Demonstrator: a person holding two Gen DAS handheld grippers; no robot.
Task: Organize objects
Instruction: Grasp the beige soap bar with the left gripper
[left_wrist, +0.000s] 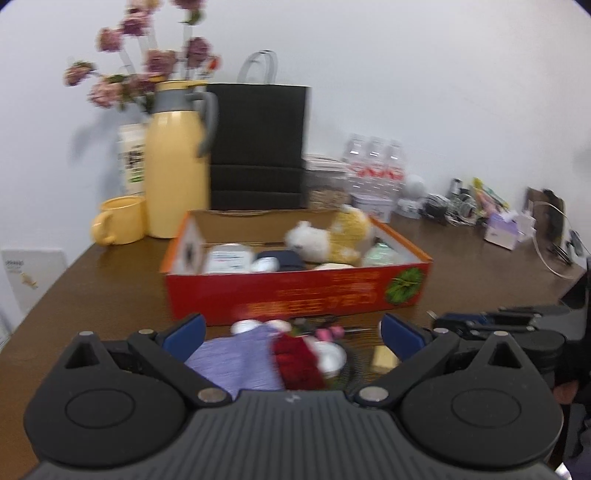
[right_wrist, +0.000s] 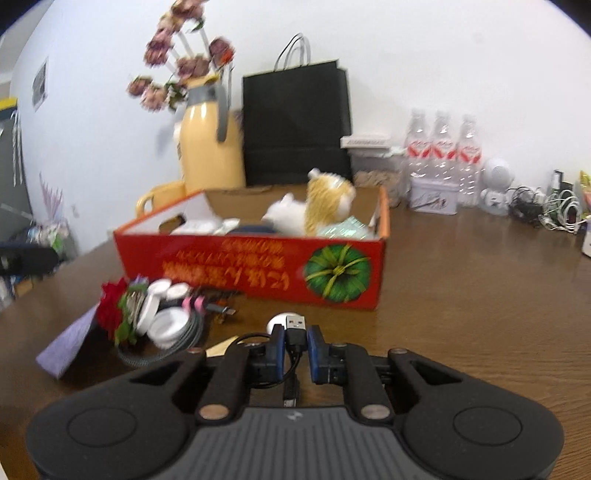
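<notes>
A red cardboard box (left_wrist: 295, 291) (right_wrist: 258, 269) sits mid-table, holding a yellow and white plush toy (right_wrist: 321, 206) (left_wrist: 332, 236) and several small items. In front of it lies a heap: a purple cloth (left_wrist: 236, 362) (right_wrist: 66, 347), a red fake rose (right_wrist: 110, 310) (left_wrist: 295, 358), white lids (right_wrist: 166, 325) and a grey cable. My right gripper (right_wrist: 295, 343) is shut on a black USB cable (right_wrist: 295, 325), its plug sticking up between the blue pads. My left gripper (left_wrist: 291, 328) stands open over the heap, holding nothing.
A yellow thermos jug (left_wrist: 173, 162), yellow mug (left_wrist: 118, 221), flower vase and black paper bag (left_wrist: 258, 147) stand behind the box. Water bottles (right_wrist: 443, 155), a tin, a white figurine and tangled cables (right_wrist: 546, 210) line the back right. The wooden table (right_wrist: 480, 295) stretches to the right.
</notes>
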